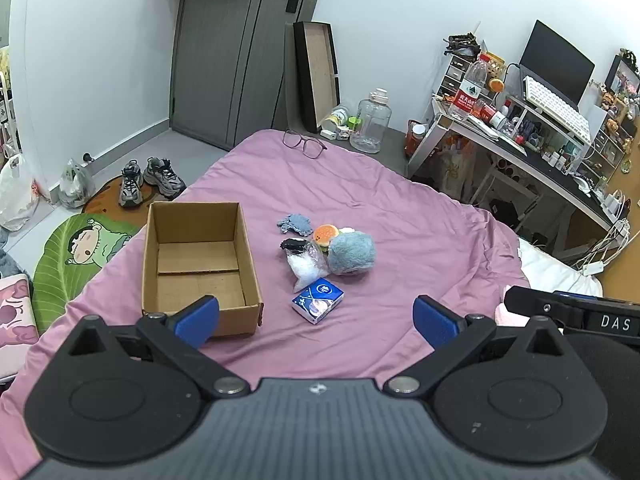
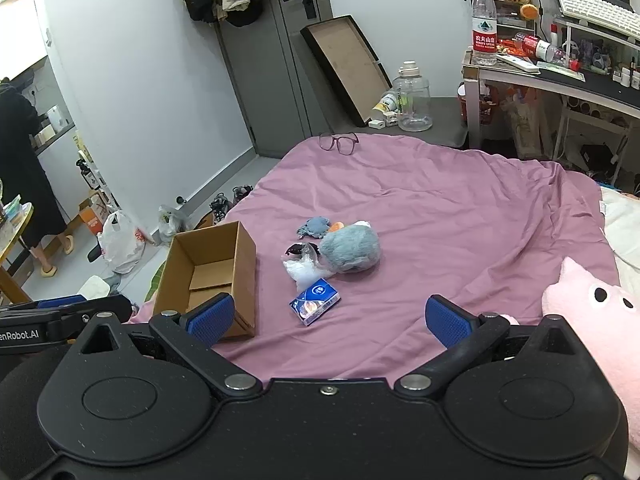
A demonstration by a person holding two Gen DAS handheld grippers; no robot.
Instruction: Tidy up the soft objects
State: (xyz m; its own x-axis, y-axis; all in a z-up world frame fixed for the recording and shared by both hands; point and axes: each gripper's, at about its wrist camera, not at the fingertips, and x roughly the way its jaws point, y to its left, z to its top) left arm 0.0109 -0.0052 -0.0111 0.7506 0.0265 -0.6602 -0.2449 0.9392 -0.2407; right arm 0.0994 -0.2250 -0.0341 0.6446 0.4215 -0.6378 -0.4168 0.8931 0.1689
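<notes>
Both grippers: left gripper (image 1: 316, 320) and right gripper (image 2: 330, 318) spread wide, holding nothing, ready to choose.
Soft pile: blue plush (image 1: 352, 253), tissue pack (image 1: 318, 299) ahead between the fingers, untouched.
Cardboard box (image 1: 200, 256): beyond the left fingers, open to receive them.

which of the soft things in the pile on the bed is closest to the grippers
The blue tissue pack, at the pile's near end, apart from the blue-grey plush and the clear bag behind it.
</notes>
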